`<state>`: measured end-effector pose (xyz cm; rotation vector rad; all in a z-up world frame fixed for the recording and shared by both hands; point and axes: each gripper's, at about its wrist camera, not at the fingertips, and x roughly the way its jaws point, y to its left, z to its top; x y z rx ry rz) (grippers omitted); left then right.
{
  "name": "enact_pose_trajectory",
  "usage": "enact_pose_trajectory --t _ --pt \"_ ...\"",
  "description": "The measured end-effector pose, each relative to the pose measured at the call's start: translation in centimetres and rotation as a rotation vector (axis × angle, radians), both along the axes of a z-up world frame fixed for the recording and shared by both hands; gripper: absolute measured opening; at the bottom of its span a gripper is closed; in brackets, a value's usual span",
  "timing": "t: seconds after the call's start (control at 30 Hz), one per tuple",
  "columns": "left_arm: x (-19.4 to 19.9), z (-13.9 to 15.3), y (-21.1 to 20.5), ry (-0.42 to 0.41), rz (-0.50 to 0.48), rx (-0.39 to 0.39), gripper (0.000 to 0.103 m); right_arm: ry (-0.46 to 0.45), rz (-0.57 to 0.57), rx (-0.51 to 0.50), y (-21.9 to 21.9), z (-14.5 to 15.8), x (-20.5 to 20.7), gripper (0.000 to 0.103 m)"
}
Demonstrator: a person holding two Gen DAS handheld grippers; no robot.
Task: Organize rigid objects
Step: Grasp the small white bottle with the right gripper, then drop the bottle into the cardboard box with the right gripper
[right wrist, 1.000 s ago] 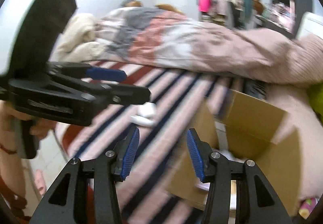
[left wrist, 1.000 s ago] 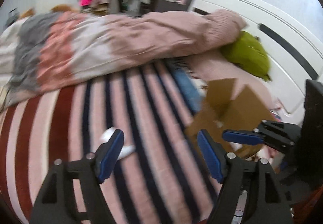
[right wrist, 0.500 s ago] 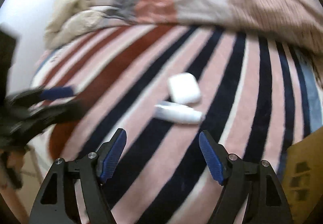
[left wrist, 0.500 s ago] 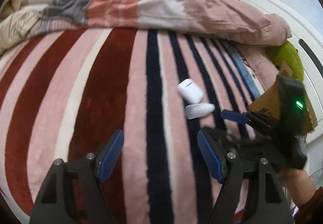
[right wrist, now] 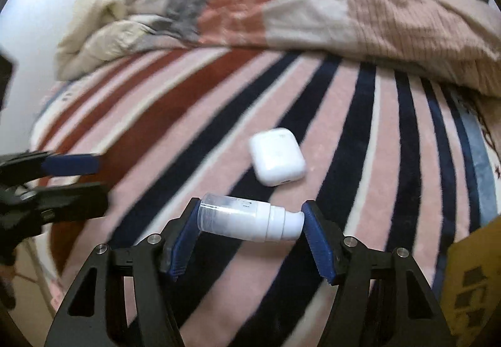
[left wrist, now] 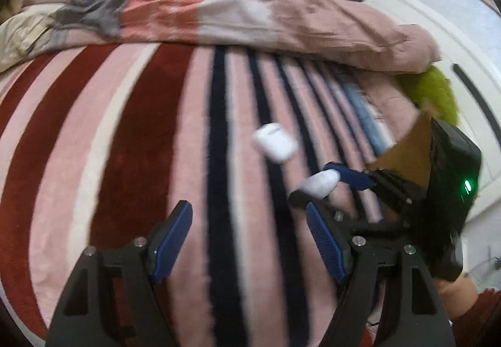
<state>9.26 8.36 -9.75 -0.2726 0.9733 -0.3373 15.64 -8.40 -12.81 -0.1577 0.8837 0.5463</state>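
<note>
A bed covered by a striped blanket (right wrist: pixel 353 134) in pink, dark red, navy and white fills both views. All places here are given relative to a white earbud case (right wrist: pixel 277 156), which lies flat on the blanket near its middle.

Just in front of the case, on the camera side, a small white pump bottle (right wrist: pixel 250 218) with a clear cap lies on its side. The right gripper (right wrist: pixel 249 235) is down at this bottle: its blue-padded fingers (right wrist: pixel 319 248) bracket the bottle lengthwise, one at the cap end and one at the base end. They seem to touch both ends, though motion blur leaves it unclear whether they are pinching firmly or only closing in.

The left gripper (left wrist: pixel 250 242) hovers over bare blanket, nearer the camera than the case and to its left, with its fingers (left wrist: pixel 170 242) spread wide and holding nothing. In the right wrist view this gripper shows as a blurred dark shape far to the left of the case.

Behind the case, a rumpled duvet (right wrist: pixel 313 5) in pink, grey and cream is heaped across the bed. To the right of the case, at the bed's edge, stands a brown cardboard box (right wrist: pixel 472 287); beyond it in the left wrist view is a lime-green cushion (left wrist: pixel 438 93) against a white headboard (left wrist: pixel 438 30).
</note>
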Motion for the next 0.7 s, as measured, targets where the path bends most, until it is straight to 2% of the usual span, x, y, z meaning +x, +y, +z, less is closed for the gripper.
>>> enact_pose_trajectory --t 0.13,0.2,0.37,0.4,0.57,0.7 --pt "-0.4 3.1 -3.2 -0.032 -0.094 -0.069 0.072 -0.101 0.092 0.037 -1.1 4.2 -3.6 0.061" --pt "-0.5 4.7 -5.1 -0.046 -0.147 -0.093 0.069 -0.149 0.124 0.052 -2.0 6.3 -5.2 0.061" --pt "-0.8 8.7 -11.1 -0.082 -0.303 -0.129 0.040 -0.252 0.125 0.071 -5.6 10.2 -8.2 0.061" --pt "-0.7 9.3 -12.3 -0.086 -0.333 -0.130 0.036 -0.266 0.115 0.072 -6.4 10.7 -8.5 0.061" --pt "0.2 11.5 -18.8 -0.091 -0.441 -0.101 0.036 -0.309 0.039 0.074 -11.8 12.8 -8.8 0.061" --pt "1.8 11.3 -23.5 -0.056 -0.514 -0.098 0.036 -0.302 -0.029 0.060 -16.1 13.5 -8.2 0.061"
